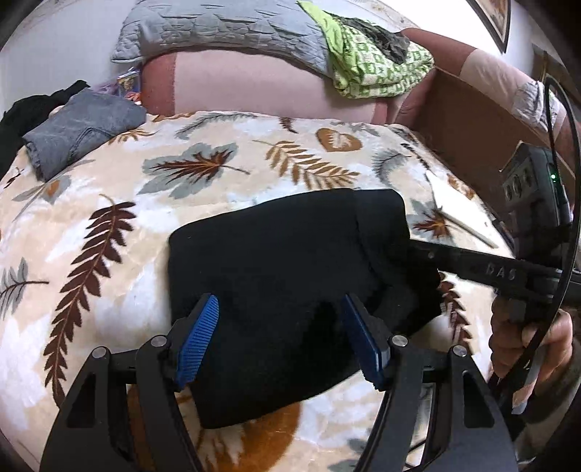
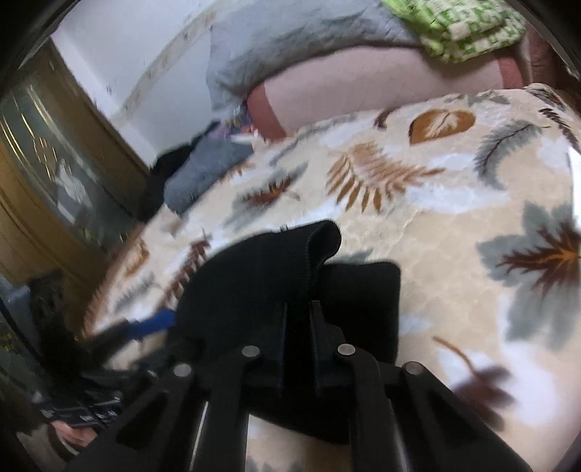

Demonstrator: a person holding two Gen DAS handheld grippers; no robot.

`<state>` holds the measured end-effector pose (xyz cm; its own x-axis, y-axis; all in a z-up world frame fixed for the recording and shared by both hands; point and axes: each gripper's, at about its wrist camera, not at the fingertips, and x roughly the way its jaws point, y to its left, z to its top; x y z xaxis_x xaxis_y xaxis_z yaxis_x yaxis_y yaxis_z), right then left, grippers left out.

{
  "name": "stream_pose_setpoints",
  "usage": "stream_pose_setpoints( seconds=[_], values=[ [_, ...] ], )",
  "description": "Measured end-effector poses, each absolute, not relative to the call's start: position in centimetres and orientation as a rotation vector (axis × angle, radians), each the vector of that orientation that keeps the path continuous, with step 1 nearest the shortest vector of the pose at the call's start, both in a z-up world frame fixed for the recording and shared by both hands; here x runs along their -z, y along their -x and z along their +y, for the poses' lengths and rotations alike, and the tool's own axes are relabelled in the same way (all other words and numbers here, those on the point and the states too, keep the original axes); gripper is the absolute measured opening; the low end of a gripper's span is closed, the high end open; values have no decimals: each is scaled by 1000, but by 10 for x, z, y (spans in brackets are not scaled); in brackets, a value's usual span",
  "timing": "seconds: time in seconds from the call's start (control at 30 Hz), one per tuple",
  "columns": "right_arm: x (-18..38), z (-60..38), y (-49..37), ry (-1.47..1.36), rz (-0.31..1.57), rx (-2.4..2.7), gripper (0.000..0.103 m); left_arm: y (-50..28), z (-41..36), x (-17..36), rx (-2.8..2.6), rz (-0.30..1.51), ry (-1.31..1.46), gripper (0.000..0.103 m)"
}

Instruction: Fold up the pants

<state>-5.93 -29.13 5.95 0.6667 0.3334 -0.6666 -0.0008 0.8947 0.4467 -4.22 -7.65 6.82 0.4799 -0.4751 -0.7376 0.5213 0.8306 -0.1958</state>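
Observation:
The black pants (image 1: 283, 261) lie folded into a compact bundle on the leaf-patterned blanket (image 1: 218, 170). My left gripper (image 1: 281, 323) is open, its blue pads straddling the near edge of the bundle. My right gripper (image 1: 410, 250) reaches in from the right and its fingers disappear under the bundle's right side. In the right wrist view the right gripper (image 2: 298, 312) is shut on a raised fold of the black pants (image 2: 276, 276). The left gripper's blue pad (image 2: 156, 323) shows at the left, blurred.
Folded grey clothing (image 1: 80, 127) and a black garment (image 1: 29, 109) lie at the blanket's far left. A grey pillow (image 1: 225, 29) and green patterned cloth (image 1: 377, 65) rest on the pink bolster behind. A brown headboard (image 1: 468, 123) stands at right. A wooden cabinet (image 2: 54, 145) is left.

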Motion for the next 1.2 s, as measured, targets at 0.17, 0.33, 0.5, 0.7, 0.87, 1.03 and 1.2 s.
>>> stream_pose_setpoints(
  seconds=[0.17, 0.33, 0.5, 0.7, 0.87, 1.03, 1.2],
  values=[
    [-75, -309, 76, -419, 791, -139, 9, 47, -87, -83, 628, 844, -55, 70],
    [-39, -316, 69, -438, 890, -90, 11, 49, -99, -60, 604, 876, -96, 70],
    [-62, -322, 73, -431, 833, -71, 22, 51, -97, -64, 596, 876, -119, 70],
    [-80, -311, 61, -422, 784, -136, 22, 34, -90, -79, 548, 848, -98, 71],
    [-71, -293, 37, -400, 804, -153, 22, 14, -95, -71, 491, 863, -123, 71],
    [-52, -291, 20, -370, 868, -100, 20, 2, -99, -62, 462, 859, -137, 76],
    [-33, -300, 14, -394, 899, -90, 20, -5, -102, -54, 455, 866, -136, 82]
  ],
)
